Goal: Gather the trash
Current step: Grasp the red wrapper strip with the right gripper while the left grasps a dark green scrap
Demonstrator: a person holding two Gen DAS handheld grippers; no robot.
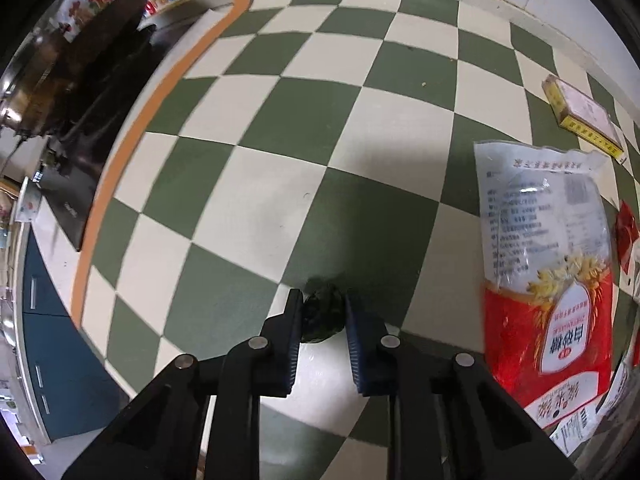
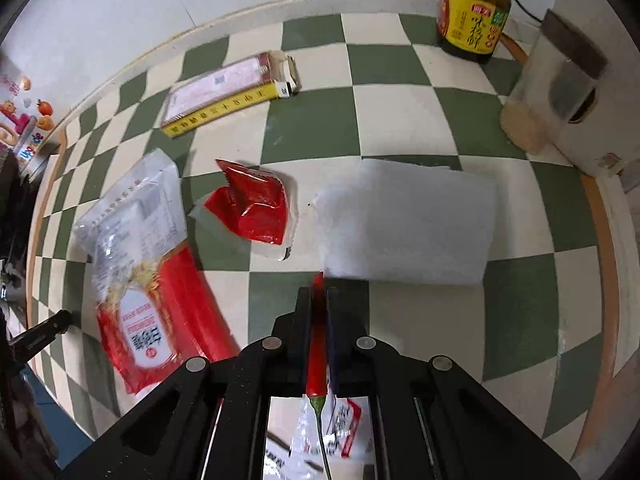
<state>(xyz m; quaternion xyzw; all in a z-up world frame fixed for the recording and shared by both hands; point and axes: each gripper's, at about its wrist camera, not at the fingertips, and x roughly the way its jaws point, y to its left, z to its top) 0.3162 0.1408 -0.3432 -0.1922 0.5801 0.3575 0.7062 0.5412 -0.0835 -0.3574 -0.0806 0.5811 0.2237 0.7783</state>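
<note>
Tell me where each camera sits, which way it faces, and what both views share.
Left wrist: on the left gripper, looking down its fingers at the checkered table; jaws hold a dark green lump.
Right wrist: on the right gripper, facing the same table toward a sauce bottle; jaws pinch a red chili.
Shared: the sugar bag and yellow-edged box.

Bare checkered tabletop point(image 1: 256, 128) lies open toward the left edge. The sugar bag point(image 1: 548, 264), red packet point(image 2: 252, 208), white pad point(image 2: 408, 220) and yellow box point(image 2: 228, 96) crowd the middle; the sauce bottle point(image 2: 472, 8) blocks the far right corner.

You get even, bright light; soft shadow on checkered tablecloth point(image 1: 360, 208); heavy fisheye bending, slight blur at its edges.
</note>
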